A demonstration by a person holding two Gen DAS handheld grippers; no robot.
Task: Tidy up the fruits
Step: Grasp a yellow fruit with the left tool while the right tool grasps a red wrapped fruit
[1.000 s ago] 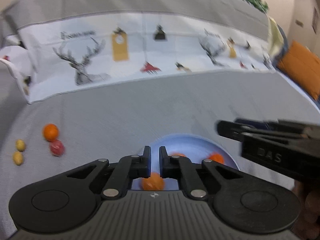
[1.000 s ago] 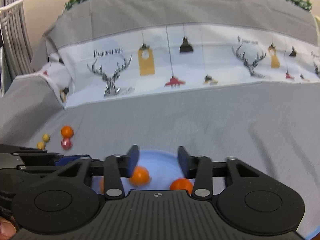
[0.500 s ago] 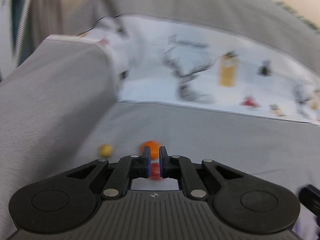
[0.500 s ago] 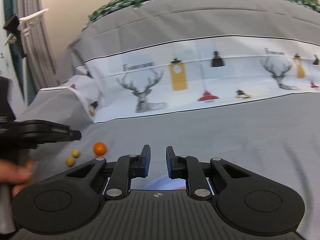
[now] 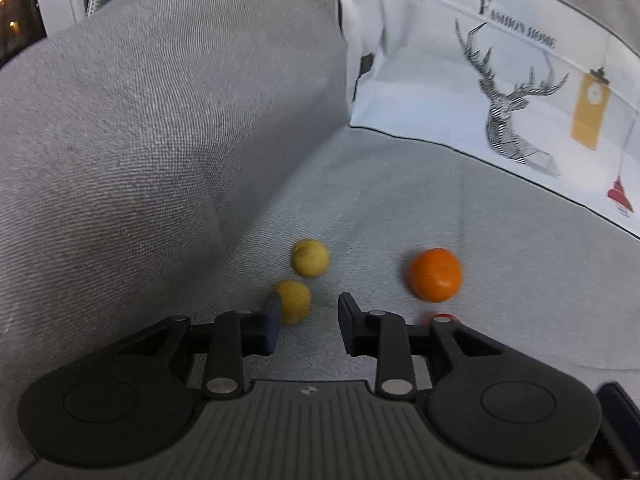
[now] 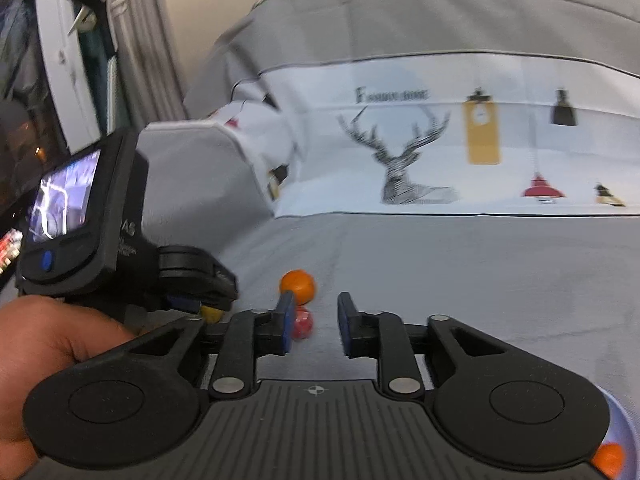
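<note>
While the coarse woven grey sofa seat (image 5: 440,200) carries the fruits, two small round yellow fruits with dull skin (image 5: 311,258) lie close together beside the padded grey armrest (image 5: 140,120). A smooth round orange fruit (image 5: 435,274) lies a little to their right, and a small glossy red fruit (image 6: 302,322) lies just in front of it. Behind them hangs a white printed cloth with a line-drawn deer (image 5: 508,120).

The left tool (image 5: 306,320) has its two black fingers spread and holds nothing; the nearer yellow fruit (image 5: 294,300) sits just ahead of its left finger, partly hidden by the blue pad. The right tool (image 6: 312,322) is spread too and empty, with the red fruit partly behind its left finger.

Seen from the right wrist camera, the person's left hand (image 6: 52,352) grips the left tool body from below, low over the seat. At the lower right edge, another orange fruit (image 6: 608,458) lies on a pale blue plate (image 6: 628,420).
</note>
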